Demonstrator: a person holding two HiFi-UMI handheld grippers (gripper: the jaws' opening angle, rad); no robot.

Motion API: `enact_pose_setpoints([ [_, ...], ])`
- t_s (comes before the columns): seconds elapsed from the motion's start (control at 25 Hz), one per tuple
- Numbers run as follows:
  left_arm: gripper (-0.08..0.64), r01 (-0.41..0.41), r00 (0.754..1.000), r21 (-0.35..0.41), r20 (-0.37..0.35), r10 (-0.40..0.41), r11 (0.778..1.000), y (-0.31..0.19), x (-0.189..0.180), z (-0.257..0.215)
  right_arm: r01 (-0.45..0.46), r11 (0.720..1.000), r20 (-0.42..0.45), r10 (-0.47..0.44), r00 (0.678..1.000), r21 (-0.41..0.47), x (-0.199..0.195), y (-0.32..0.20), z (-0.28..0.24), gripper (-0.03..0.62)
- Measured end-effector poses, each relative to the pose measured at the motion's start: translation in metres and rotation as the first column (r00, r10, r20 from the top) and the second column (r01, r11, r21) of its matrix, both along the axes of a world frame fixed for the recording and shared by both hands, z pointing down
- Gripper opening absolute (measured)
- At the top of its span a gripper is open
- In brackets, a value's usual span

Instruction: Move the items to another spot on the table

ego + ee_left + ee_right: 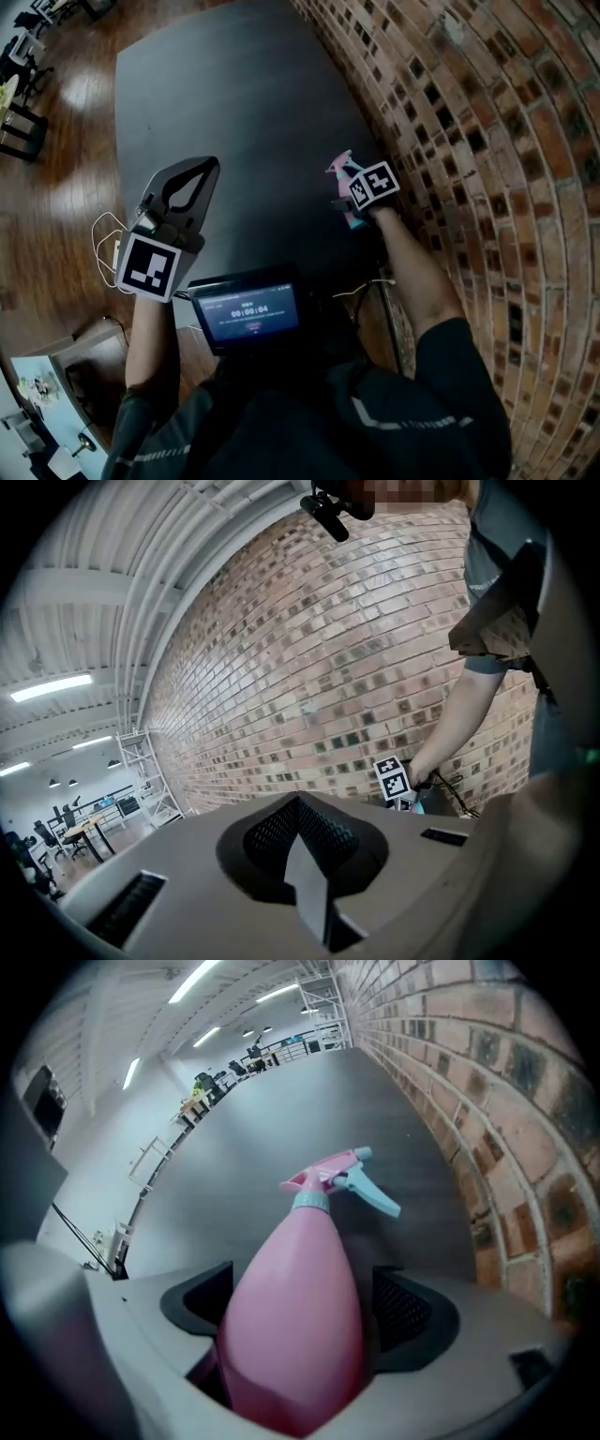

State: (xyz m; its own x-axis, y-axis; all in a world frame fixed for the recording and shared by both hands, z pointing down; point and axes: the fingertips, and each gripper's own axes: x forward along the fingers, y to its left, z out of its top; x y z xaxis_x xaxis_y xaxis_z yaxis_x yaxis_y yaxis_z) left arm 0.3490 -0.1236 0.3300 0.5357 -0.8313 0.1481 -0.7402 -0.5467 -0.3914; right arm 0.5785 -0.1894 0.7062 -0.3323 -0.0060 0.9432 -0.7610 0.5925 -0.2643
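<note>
At the dark worktop (234,112) our right claw (302,1321) gapes around the spray bottle (309,1241): placing it, we judge; next, back straight off. Left claw (302,874) closed, empty.

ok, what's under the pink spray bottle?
Dark table lies below the pink spray bottle, which sits between the right gripper's jaws. Its base is covered by the gripper, so contact with the table can't be seen.

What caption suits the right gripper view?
Pink spray bottle between the wide jaws of the right hand-held gripper, dark table beside a brick wall.
</note>
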Motion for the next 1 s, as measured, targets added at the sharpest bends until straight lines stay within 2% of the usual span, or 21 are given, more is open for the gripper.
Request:
enact_pose_setpoints([
  [0.08,-0.003,0.005,1.0,-0.005,-0.002,-0.005,1.0,0.001,-0.003,0.001,-0.008,1.0,0.024,0.009,1.0,-0.024,-0.004,0.004,0.001,0.417],
  [0.32,-0.003,0.027,1.0,0.005,-0.005,-0.027,1.0,0.005,-0.009,-0.003,-0.002,1.0,0.023,0.001,1.0,0.013,-0.003,0.004,0.0,0.41],
  [0.44,-0.003,0.041,0.999,0.018,0.003,-0.041,0.999,0.01,-0.014,-0.009,-0.012,0.999,0.059,0.01,0.998,0.044,-0.002,0.002,-0.01,0.408],
  [0.6,-0.003,0.061,0.998,0.045,0.015,-0.062,0.997,0.028,-0.022,-0.022,-0.015,0.987,0.169,-0.012,0.986,0.159,-0.015,0.002,-0.059,0.408],
  [0.76,-0.003,0.085,0.996,0.073,0.033,-0.087,0.994,0.045,-0.031,-0.036,-0.012,0.956,0.282,-0.074,0.957,0.292,-0.034,0.007,-0.127,0.408],
  [1.0,-0.003,0.137,0.99,0.106,0.02,-0.139,0.985,0.063,-0.041,-0.053,-0.016,0.915,0.362,-0.143,0.921,0.403,-0.047,0.015,-0.19,0.408],
])
